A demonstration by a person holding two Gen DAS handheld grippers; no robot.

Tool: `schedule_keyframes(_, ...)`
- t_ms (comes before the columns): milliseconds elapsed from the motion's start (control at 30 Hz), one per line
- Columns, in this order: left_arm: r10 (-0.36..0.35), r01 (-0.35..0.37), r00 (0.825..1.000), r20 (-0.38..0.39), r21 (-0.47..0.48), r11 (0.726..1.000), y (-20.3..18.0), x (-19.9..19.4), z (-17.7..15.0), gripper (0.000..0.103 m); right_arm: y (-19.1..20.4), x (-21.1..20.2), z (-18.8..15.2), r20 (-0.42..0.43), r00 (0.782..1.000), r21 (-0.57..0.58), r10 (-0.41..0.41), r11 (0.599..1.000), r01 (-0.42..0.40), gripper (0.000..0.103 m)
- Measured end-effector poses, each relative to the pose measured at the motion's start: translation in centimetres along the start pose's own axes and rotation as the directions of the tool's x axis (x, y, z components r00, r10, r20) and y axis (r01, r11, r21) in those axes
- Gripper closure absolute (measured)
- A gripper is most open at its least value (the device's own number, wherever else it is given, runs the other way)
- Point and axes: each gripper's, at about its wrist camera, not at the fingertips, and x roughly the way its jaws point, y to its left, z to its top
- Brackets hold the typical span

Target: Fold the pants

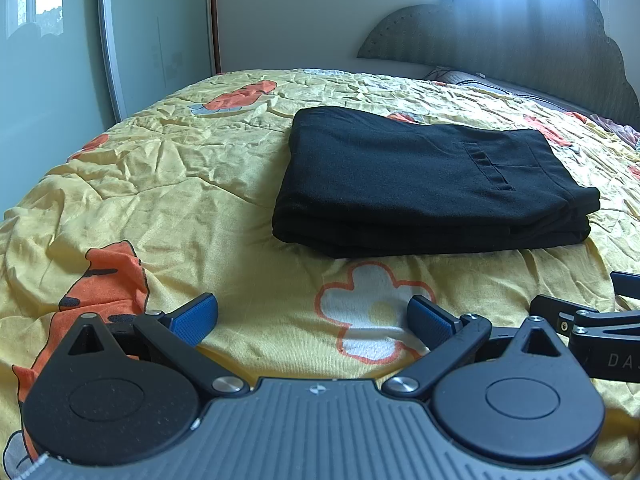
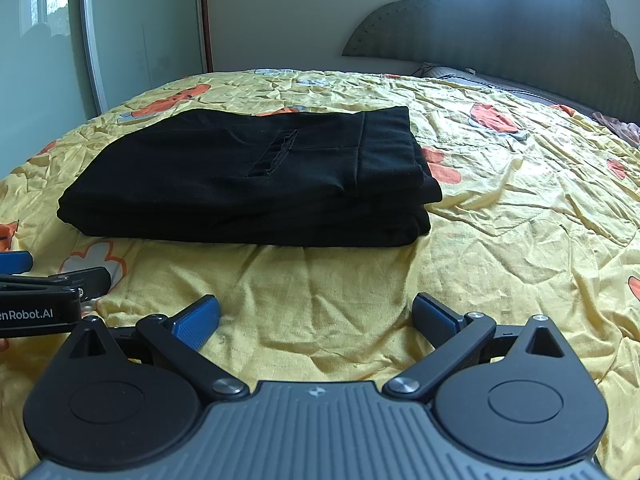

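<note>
Two matching black and grey handheld grippers with blue pads.

The left gripper [image 1: 312, 322] and the right gripper [image 2: 316, 320] look alike: a ribbed grey body with a small diamond mark at its front edge, two round black housings each with a raised disc and a triangular cut-out, and black link arms pinned with silver screws. The fingers [image 2: 198, 320] carry textured blue pads. White lettering ending "enRobot.AI" runs along the left gripper's black side, seen from the right wrist.

I'm working in a home bedroom: a bed under a crumpled yellow cartoon-print quilt [image 1: 160, 184], a scalloped padded grey headboard [image 2: 500, 24], and a glossy sliding wardrobe door [image 2: 140, 32].
</note>
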Motion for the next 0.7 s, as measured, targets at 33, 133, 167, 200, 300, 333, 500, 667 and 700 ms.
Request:
schedule_keyframes(33,0.000,0.000,1.000,0.000,0.000,1.000,0.00,0.00,0.00,0.001,0.00,0.00,0.00,0.000,1.000,0.000,0.000,1.000,0.000,0.000)
schedule_keyframes(133,0.000,0.000,1.000,0.000,0.000,1.000,0.00,0.02,-0.02,0.000,-0.02,-0.01,0.00,0.000,1.000,0.001,-0.001,1.000,0.001,0.000)
schedule_keyframes(167,0.000,0.000,1.000,0.000,0.000,1.000,0.01,0.00,0.01,0.000,0.01,-0.03,0.00,0.001,1.000,0.002,-0.002,1.000,0.002,0.000)
schedule_keyframes(200,0.000,0.000,1.000,0.000,0.000,1.000,0.01,-0.01,0.02,0.000,0.00,-0.03,-0.01,0.001,1.000,0.004,-0.004,1.000,0.004,0.000)
schedule_keyframes(300,0.001,-0.001,1.000,0.000,0.000,1.000,0.01,-0.04,0.06,0.000,0.05,-0.02,-0.01,0.001,1.000,0.007,-0.011,1.000,0.011,0.000)
schedule_keyframes(333,0.001,-0.001,1.000,0.000,0.000,1.000,0.02,-0.04,0.07,0.000,0.11,-0.02,-0.03,0.001,1.000,0.009,-0.015,1.000,0.015,0.000)
schedule_keyframes(500,0.002,-0.002,1.000,0.000,-0.003,1.000,0.10,0.04,-0.10,0.000,0.18,-0.02,-0.02,0.001,1.000,0.014,-0.020,1.000,0.020,0.000)
schedule_keyframes(667,0.001,-0.001,1.000,0.000,-0.002,1.000,0.11,0.05,-0.10,0.000,0.23,0.03,-0.03,0.002,1.000,0.018,-0.021,1.000,0.021,0.000)
schedule_keyframes(700,0.001,-0.001,1.000,0.000,-0.002,1.000,0.11,0.06,-0.13,0.000,0.23,0.03,-0.03,0.002,1.000,0.018,-0.021,1.000,0.020,0.000)
